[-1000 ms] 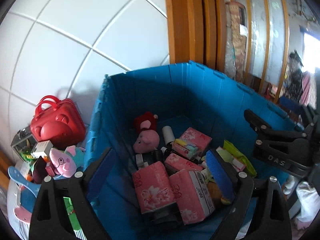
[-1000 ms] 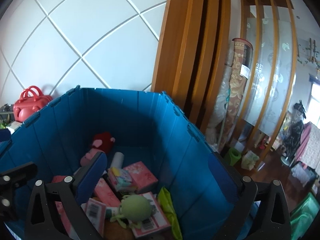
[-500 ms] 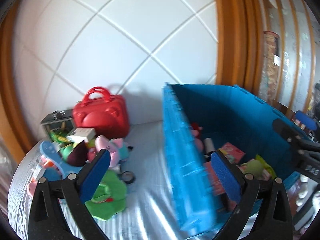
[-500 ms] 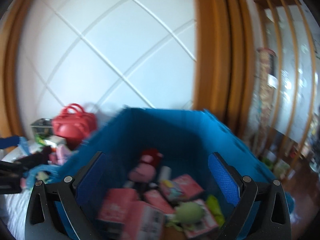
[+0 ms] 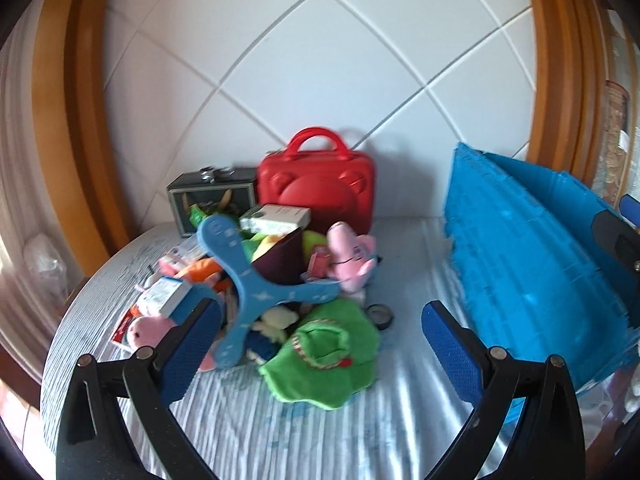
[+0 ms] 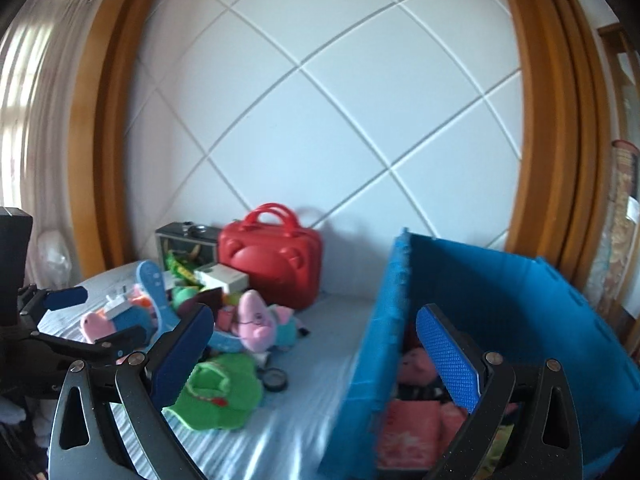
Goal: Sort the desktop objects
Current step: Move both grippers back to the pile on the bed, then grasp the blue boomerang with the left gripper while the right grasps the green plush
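Note:
A pile of toys lies on the striped tablecloth [image 5: 280, 432]: a blue three-armed boomerang [image 5: 256, 280], a pink pig plush [image 5: 352, 256], a green plush [image 5: 320, 356] and small boxes. The blue crate [image 5: 532, 288] stands to the right. In the right wrist view the blue crate [image 6: 500, 300] holds pink tissue packs [image 6: 408, 432] and a pink plush [image 6: 416, 364]. My left gripper [image 5: 320, 312] is open and empty, pointing at the pile. My right gripper [image 6: 314, 320] is open and empty, straddling the crate's left wall.
A red carry case [image 5: 316, 188] and a dark box [image 5: 212, 200] stand against the white quilted wall behind the pile. A small black tape roll [image 5: 378, 314] lies beside the green plush. Wooden frames flank the wall. The table edge curves at left.
Both views have swung left, from looking into the blue crate to the toy pile on the table. Both grippers stay open and empty.

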Available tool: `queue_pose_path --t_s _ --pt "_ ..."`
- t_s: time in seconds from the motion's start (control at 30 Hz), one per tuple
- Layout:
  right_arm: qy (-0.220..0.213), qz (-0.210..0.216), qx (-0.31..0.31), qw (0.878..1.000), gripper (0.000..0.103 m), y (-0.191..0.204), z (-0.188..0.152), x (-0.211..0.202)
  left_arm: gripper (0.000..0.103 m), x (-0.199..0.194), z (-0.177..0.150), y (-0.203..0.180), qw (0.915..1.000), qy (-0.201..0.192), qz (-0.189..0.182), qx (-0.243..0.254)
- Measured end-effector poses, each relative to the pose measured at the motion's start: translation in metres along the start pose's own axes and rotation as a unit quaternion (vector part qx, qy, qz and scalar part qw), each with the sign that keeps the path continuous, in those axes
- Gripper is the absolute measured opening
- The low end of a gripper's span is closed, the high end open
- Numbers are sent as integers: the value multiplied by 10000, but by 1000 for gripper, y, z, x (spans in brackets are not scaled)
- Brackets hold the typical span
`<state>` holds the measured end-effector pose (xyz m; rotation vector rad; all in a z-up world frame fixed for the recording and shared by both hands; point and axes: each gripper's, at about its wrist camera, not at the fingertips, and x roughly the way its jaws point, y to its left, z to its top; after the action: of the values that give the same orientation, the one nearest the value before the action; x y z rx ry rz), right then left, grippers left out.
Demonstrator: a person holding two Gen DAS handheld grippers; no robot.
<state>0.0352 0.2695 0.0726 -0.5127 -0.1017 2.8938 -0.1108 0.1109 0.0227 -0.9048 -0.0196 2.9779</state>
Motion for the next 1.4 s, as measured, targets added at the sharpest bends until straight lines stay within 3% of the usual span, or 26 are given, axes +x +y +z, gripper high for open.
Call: queue_pose_path --t_s 0.17,0.37,0.6,0.73,1.07,1.2,1.27,1.33,1.4 --pt "632 307 38 9975 103 36 -15 43 102 28 -21 53 9990 327 219 -210" --pt "1415 382 183 9890 103 59 -46 103 102 61 -37 87 9974 606 213 -320" --pt "2161 429 282 9750 103 69 -80 166 102 110 -40 95 9967 779 75 -193" --pt "2649 516 286 9625 103 72 -104 210 88 157 -46 94 9942 1079 32 -23" --pt "3404 656 517 9366 103 82 -144 302 88 252 -43 99 9892 1415 268 257" --pt "3630 623 532 9282 103 86 -160 332 88 278 -41 103 9888 1469 151 228" --pt "3733 606 648 9235 103 84 -168 345 81 285 -39 99 9888 1464 17 303" --pt "3840 641 759 9180 103 81 -176 356 50 286 -38 96 9880 1491 -324 248" --pt "3933 675 814 9133 102 80 -180 362 47 282 -37 93 9887 1439 -346 224"
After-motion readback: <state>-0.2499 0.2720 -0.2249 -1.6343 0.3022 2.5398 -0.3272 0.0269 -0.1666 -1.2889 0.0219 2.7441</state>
